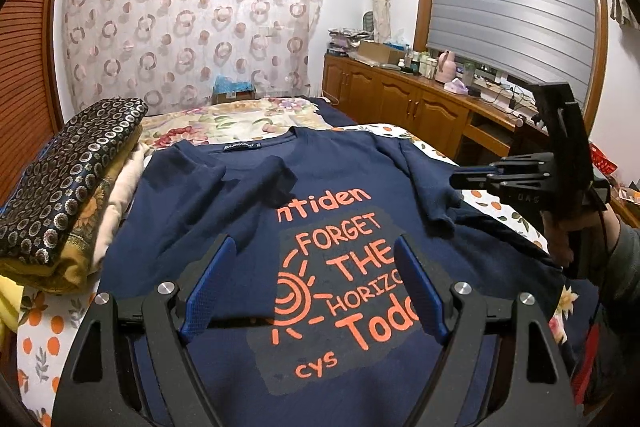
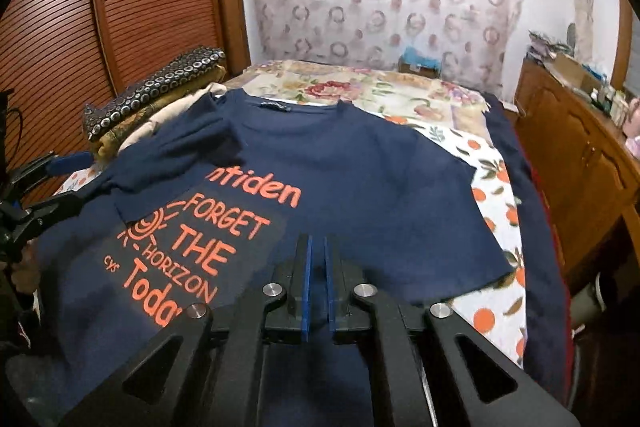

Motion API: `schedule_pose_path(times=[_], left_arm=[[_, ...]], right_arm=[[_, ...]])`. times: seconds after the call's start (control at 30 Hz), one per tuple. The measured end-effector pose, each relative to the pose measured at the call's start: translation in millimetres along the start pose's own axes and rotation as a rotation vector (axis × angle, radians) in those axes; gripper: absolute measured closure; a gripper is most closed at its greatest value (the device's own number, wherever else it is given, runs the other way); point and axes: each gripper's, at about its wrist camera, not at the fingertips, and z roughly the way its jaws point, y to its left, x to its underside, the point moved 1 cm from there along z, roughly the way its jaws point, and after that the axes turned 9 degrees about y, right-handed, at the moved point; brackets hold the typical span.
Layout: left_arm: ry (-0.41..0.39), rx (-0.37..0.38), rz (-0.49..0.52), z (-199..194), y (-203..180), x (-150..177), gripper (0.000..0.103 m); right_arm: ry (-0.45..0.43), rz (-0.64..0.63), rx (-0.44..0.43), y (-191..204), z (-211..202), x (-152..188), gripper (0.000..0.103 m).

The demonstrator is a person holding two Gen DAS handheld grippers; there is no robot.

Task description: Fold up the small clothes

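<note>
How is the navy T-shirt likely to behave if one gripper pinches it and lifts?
The navy T-shirt will probably drape limply: its folded-in sleeve already creases and rumples. The orange print looks like a stiffer patch, so that area may bend less freely. On the floral bedsheet it would likely drag and bunch rather than slide flat.

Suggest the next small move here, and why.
Probably lower the open left gripper onto the navy T-shirt and pinch its near fabric. The shirt lies front up, one sleeve folded over the print, and the nearly closed right gripper holds nothing.
</note>
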Motion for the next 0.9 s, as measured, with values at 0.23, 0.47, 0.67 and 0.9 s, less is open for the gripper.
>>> schedule_pose_path(times=[0.23,0.47,0.67,0.9], left_arm=[[0.001,0.001,-0.029,-1,7,2,0.021],[0.016,-0.01,-0.026,5,7,5,0.021],[0.032,-0.014,-0.038,9,11,8,0.021],[0.037,-0.023,-0.039,11,13,10,0.021]], right_arm=[[-0.029,0.115,0.09,-41,-3,0,0.061],[0.075,0.275,0.121,-90,37,2,0.061],[0.106,0.315,0.201,-105,53,-4,0.061],[0.139,0.235,0.178,-99,63,-12,0.097]])
